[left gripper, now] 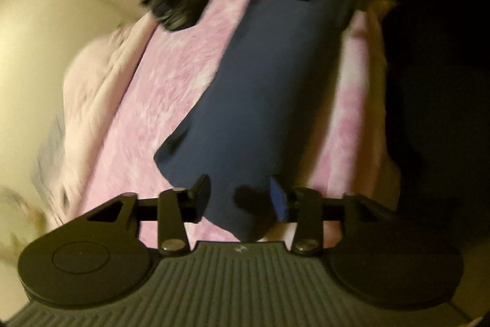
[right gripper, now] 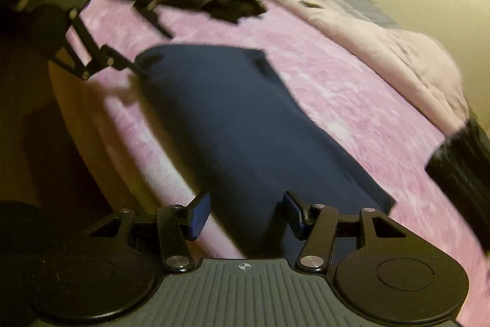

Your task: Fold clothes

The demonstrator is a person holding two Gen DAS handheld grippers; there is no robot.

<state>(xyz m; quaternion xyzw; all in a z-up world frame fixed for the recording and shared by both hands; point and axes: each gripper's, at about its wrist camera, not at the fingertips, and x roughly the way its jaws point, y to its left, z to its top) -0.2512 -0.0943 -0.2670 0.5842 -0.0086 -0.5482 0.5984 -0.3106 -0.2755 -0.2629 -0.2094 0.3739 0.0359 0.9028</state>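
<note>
A long navy garment (right gripper: 245,127), folded lengthwise, lies flat on the pink blanket (right gripper: 337,88) of the bed, one tool at each end. The right tool (right gripper: 246,215) stands open astride its near end, pads clear. The left tool (left gripper: 242,198) has cloth between parted jaws, apparently letting go. Next likely: grip one end and carry it over to the other.

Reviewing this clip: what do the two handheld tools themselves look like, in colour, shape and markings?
Both match. The left tool and the right tool each have a grey ribbed body with a small crosshair mark at its front edge, flanked by round black discs. Black linkage arms with silver pivot bolts carry two fingers faced with blue textured pads. No cables, hands or sleeves are visible.
</note>
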